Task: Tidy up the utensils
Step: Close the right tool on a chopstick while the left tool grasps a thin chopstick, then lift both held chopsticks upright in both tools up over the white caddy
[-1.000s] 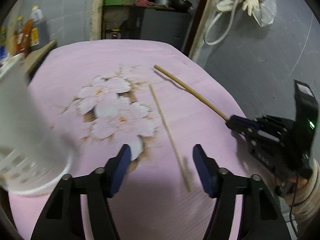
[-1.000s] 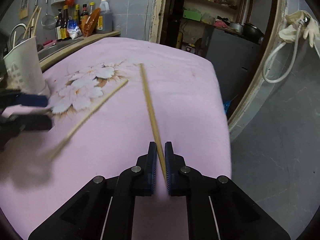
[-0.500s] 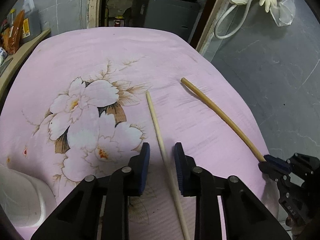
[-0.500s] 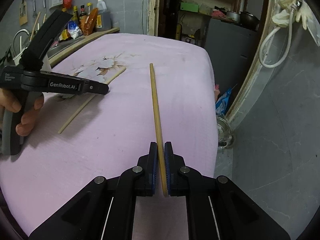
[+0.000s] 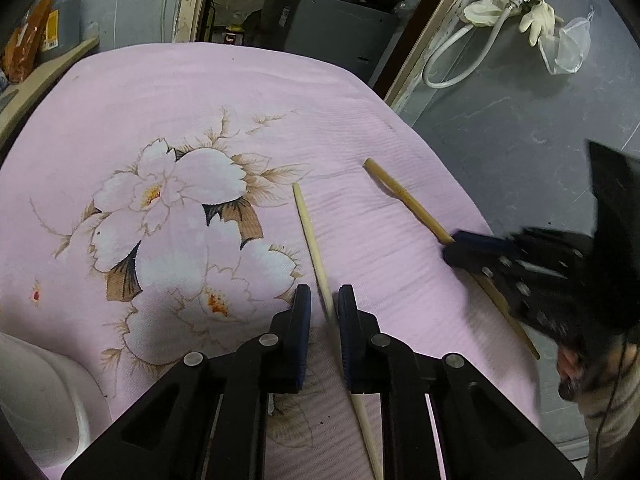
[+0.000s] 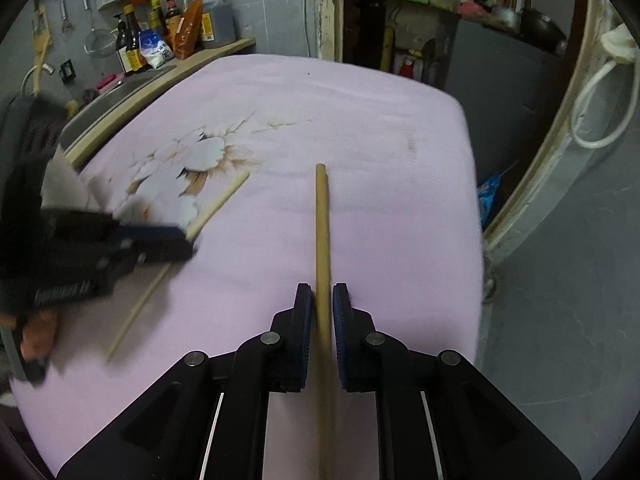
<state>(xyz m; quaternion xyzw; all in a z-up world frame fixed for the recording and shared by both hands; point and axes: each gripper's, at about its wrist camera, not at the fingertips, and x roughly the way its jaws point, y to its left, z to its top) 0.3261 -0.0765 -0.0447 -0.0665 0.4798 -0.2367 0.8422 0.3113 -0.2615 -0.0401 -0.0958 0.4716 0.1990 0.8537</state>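
Black claws (image 6: pixel 322 312), blue pads (image 6: pixel 306 312)

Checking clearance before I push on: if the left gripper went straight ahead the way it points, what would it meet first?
Probably the pink floral cloth: the left gripper, jaws closing around the pale chopstick, points down at it.

Matt wooden chopsticks (image 5: pixel 310 232) lie on ribbed pink flowered cloth (image 5: pixel 200 92).
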